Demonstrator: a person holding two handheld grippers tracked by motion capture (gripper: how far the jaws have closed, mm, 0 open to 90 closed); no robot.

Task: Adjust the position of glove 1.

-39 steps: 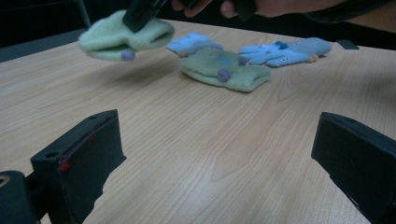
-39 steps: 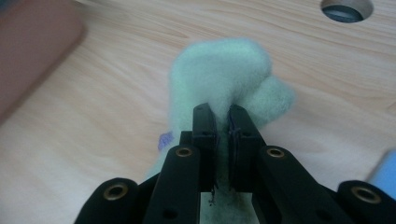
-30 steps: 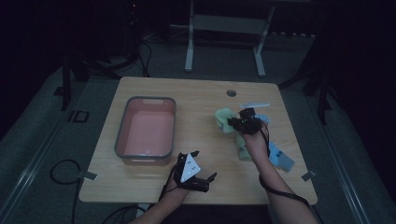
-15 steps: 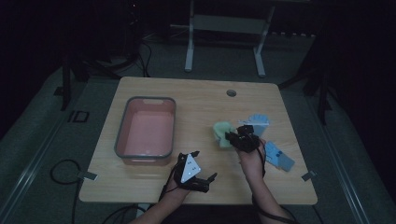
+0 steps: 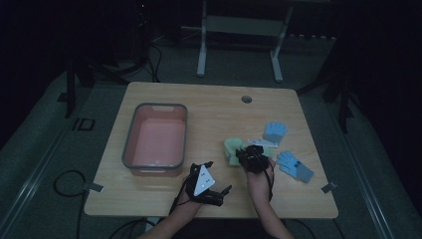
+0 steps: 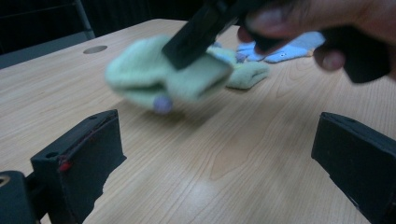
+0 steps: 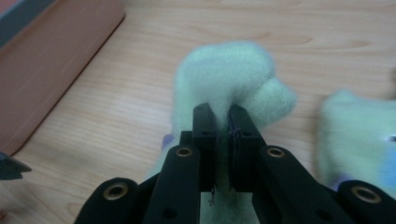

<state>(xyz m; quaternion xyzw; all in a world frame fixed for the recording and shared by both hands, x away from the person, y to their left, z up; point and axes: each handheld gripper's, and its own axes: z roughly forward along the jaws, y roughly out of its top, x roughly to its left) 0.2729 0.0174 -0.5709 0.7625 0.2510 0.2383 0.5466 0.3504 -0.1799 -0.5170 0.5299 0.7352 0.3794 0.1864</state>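
On the table's (image 5: 209, 102) left: pink tub (image 5: 155, 139) | near edge, centre: left gripper (image 5: 213, 185) resting, jaws spread wide, nothing between them | right of it: right gripper (image 5: 247, 155) pinched tight on a pale green sock (image 7: 229, 77) | just beyond: second green sock (image 6: 247, 74) | far right: two blue socks (image 5: 294, 166).

You drew your right gripper (image 5: 247, 155) back from the far right part of the light wooden table (image 5: 209, 107) toward yourself and lower, and it carried the fuzzy pale green sock (image 5: 232, 149) pinched in its jaws, leaving the blue socks (image 5: 295, 166) uncovered beside it.
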